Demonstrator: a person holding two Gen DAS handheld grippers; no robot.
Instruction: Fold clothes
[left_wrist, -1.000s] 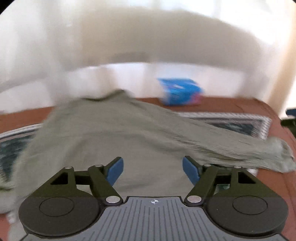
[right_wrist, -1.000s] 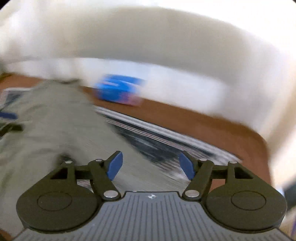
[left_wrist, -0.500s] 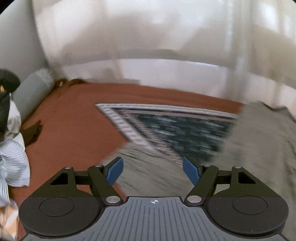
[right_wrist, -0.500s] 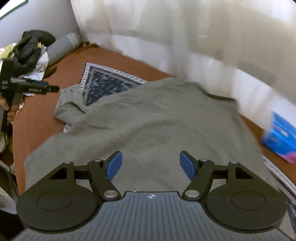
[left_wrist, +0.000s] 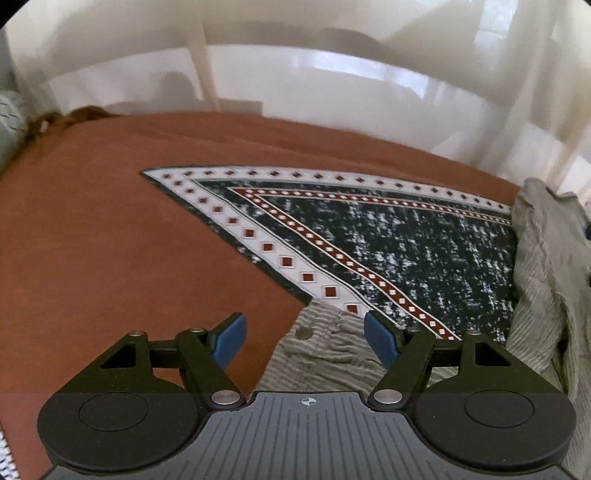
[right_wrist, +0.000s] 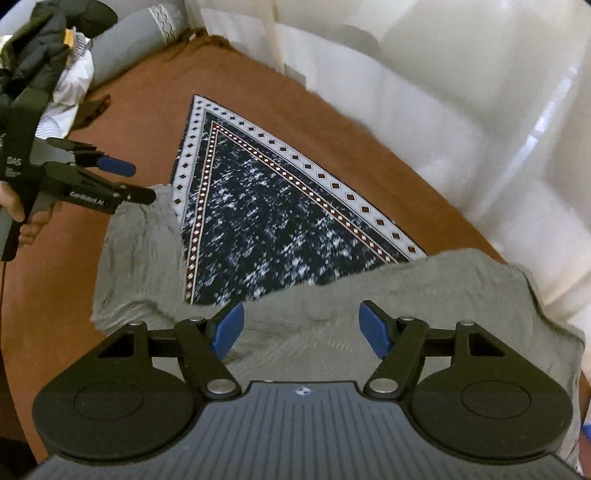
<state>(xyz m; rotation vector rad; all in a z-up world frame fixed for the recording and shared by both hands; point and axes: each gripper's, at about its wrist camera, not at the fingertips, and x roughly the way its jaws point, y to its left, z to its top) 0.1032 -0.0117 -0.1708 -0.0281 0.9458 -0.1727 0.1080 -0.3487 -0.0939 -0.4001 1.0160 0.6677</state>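
Rust-brown bedcover (left_wrist: 110, 229) carries the patterned mat (right_wrist: 258, 221), whose near corners the grey-green garment (right_wrist: 424, 295) overlaps; each spread, empty claw, left gripper (left_wrist: 303, 341) and right gripper (right_wrist: 301, 328), should pinch a corner squarely, I judge.

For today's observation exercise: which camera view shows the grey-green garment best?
The right wrist view: the grey-green garment spreads across the patterned mat, one corner reaching the left gripper. The left wrist view catches only a buttoned corner and a rumpled right-edge strip.
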